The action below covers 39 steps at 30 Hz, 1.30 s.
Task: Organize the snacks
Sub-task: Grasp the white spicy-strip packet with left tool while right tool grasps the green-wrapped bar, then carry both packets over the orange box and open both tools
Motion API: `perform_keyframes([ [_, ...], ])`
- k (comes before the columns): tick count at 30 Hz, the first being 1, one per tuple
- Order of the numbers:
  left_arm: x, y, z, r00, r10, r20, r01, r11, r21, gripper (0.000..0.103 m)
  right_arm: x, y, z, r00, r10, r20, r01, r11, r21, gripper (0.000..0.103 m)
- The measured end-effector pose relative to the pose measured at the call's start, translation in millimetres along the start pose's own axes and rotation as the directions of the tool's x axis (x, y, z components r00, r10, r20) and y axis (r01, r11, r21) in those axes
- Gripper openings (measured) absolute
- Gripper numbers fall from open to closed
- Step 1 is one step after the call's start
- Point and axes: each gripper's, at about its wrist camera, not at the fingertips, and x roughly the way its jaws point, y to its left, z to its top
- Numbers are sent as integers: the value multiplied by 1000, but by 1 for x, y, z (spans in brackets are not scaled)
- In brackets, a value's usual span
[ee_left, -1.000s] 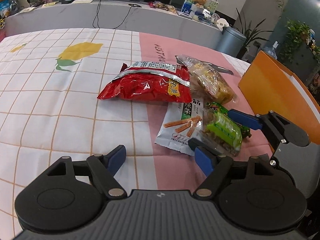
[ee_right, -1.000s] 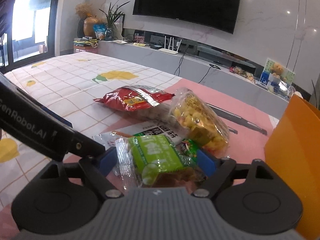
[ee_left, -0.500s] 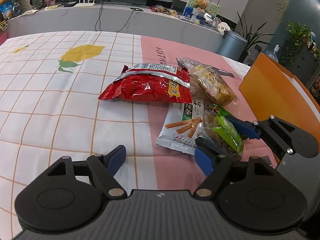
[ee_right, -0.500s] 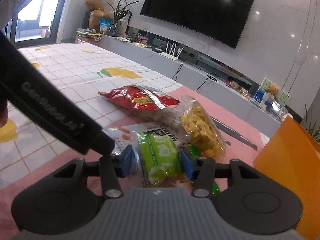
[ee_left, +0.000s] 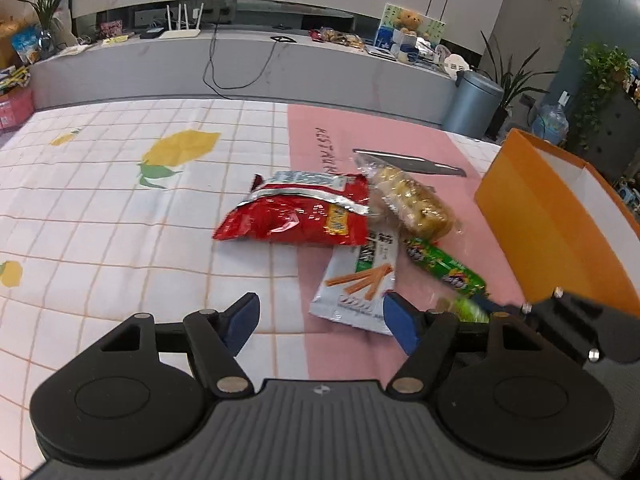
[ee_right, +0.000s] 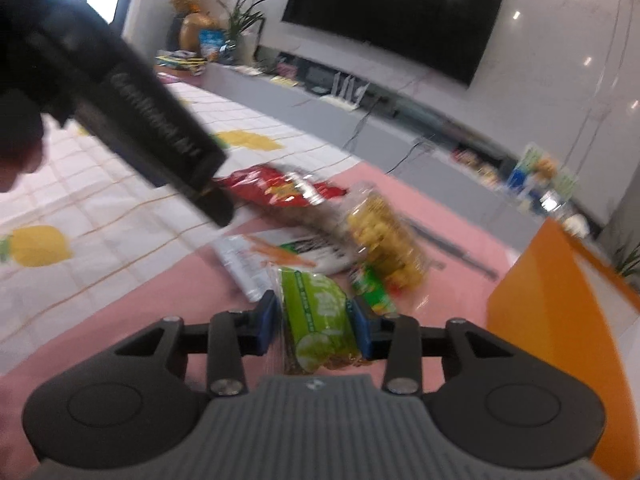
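My right gripper (ee_right: 314,320) is shut on a green snack pack (ee_right: 318,318), lifted just off the pink cloth; the pack shows partly in the left wrist view (ee_left: 466,309). My left gripper (ee_left: 320,316) is open and empty above the tablecloth. On the table lie a red chip bag (ee_left: 296,216), a clear bag of yellow snacks (ee_left: 412,202), a white stick-snack packet (ee_left: 360,280) and a green sausage-shaped pack (ee_left: 444,266). An orange box (ee_left: 552,220) stands open at the right.
A dark knife-like tool (ee_left: 412,160) lies behind the snacks. The tablecloth (ee_left: 120,220) is white checked with lemons at left and pink at right. The left gripper's handle (ee_right: 132,116) crosses the right wrist view at upper left.
My right gripper closed on the green snack pack and lifted it back toward me, away from the pile. The left gripper rose and pulled back slightly, staying open.
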Motion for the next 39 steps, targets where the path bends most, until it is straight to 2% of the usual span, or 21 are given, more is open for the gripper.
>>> perform_keyframes([
  [4, 8, -8, 6, 1000, -3, -25, 3, 1000, 7, 83, -8, -12, 1, 999, -5, -41, 9, 995, 99, 38],
  [6, 8, -17, 11, 1000, -18, -14, 19, 999, 47, 84, -13, -15, 1, 998, -16, -54, 23, 992, 128, 38],
  [8, 10, -28, 14, 999, -44, 0, 43, 994, 104, 89, -17, -17, -1, 998, -12, -58, 21, 989, 143, 38],
  [12, 29, -50, 21, 993, -59, -98, 79, 975, 210, 89, -22, -27, -6, 997, 21, -68, -6, 978, 207, 38],
  [14, 43, -58, 22, 994, -9, -107, 35, 969, 244, 89, -23, -30, -7, 997, 21, -74, -4, 974, 228, 38],
  [17, 64, -65, 22, 990, 111, -85, -83, 956, 280, 89, -25, -30, -7, 997, 22, -72, -4, 973, 232, 38],
  [19, 77, -66, 22, 986, 143, -89, -111, 949, 296, 89, -24, -30, -8, 997, 25, -74, -7, 972, 233, 38],
  [21, 87, -64, 20, 981, 155, -116, -117, 951, 285, 88, -22, -31, -9, 997, 25, -77, -6, 972, 234, 38],
  [23, 88, -58, 18, 984, 139, -108, -109, 963, 245, 87, -20, -32, -10, 996, 25, -87, -3, 970, 242, 38],
  [25, 87, -53, 16, 989, 101, -107, -78, 977, 200, 76, -19, -34, -11, 996, 23, -89, -1, 969, 248, 38],
  [26, 85, -52, 16, 990, 97, -105, -77, 980, 184, 63, -19, -35, -11, 996, 23, -87, -1, 968, 249, 38],
  [27, 83, -52, 16, 989, 103, -107, -82, 980, 183, 59, -20, -35, -11, 996, 23, -86, -1, 968, 249, 38],
  [33, 71, -54, 14, 984, 114, -139, -90, 982, 168, 56, -24, -35, -7, 997, 20, -68, -4, 971, 237, 38],
  [39, 41, -47, 1, 983, 97, -154, -84, 992, 91, 55, -37, -36, -4, 999, 43, -32, -33, 964, 263, 38],
])
